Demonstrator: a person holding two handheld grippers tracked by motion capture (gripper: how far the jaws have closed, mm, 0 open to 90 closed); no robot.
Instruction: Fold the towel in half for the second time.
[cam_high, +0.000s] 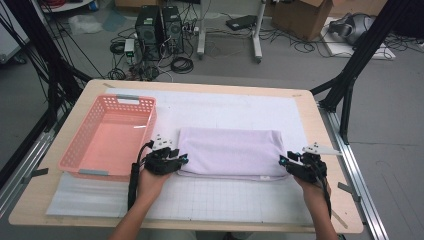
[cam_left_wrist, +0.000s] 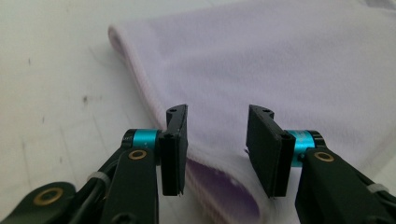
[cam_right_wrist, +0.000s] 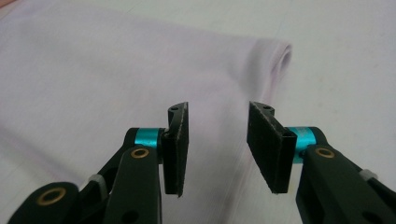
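A folded lilac towel lies flat on the white mat in the middle of the table. My left gripper sits at the towel's near left corner, jaws apart. In the left gripper view the gripper is open over the towel, whose layered edge runs between the pads without being pressed. My right gripper is at the near right corner. In the right gripper view it is open above the towel, close to the folded right edge.
A pink plastic basket stands left of the towel, close to the left hand. The white gridded mat covers most of the wooden table. Behind the table, computers, cables and boxes sit on the floor.
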